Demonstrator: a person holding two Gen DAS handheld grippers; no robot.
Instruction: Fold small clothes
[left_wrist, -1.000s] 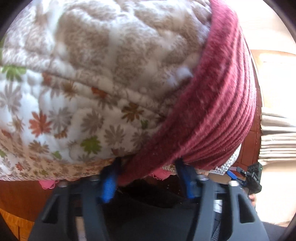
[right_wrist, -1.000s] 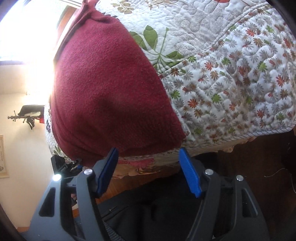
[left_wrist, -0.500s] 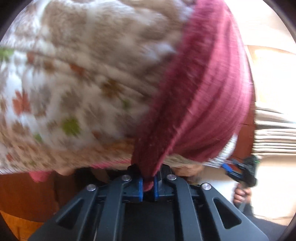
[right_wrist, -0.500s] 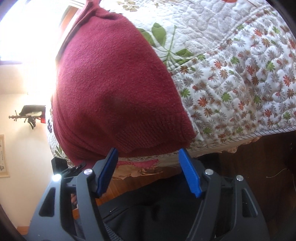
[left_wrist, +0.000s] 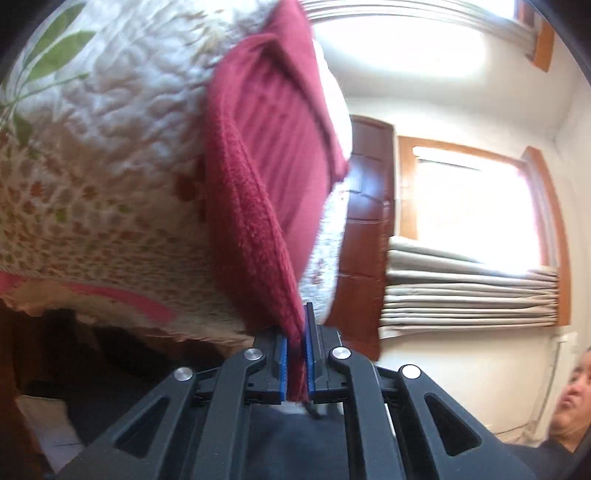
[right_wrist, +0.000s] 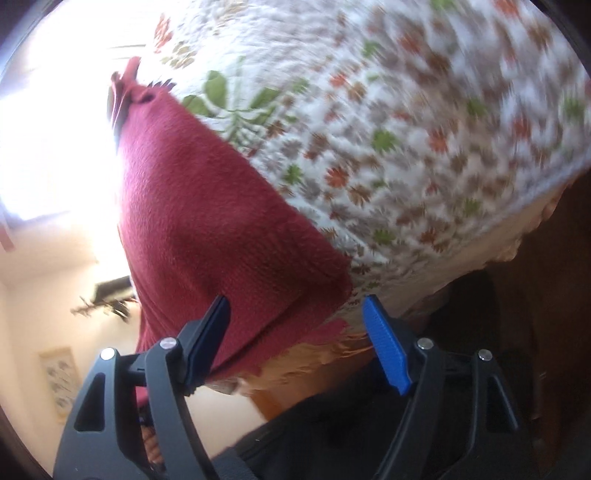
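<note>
Left wrist view: your left gripper (left_wrist: 295, 360) is clenched on the near edge of the red cloth (left_wrist: 258, 177), which lies on the flowered quilt (left_wrist: 96, 147) of the bed; right of it are a door (left_wrist: 364, 221) and window (left_wrist: 472, 199). Your right gripper (right_wrist: 295, 343) is spread wide at the cloth's (right_wrist: 207, 221) hanging corner, quilt (right_wrist: 406, 129) edge to its right.

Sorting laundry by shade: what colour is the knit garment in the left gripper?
Dark red, the knit garment shows best in the right wrist view.
</note>
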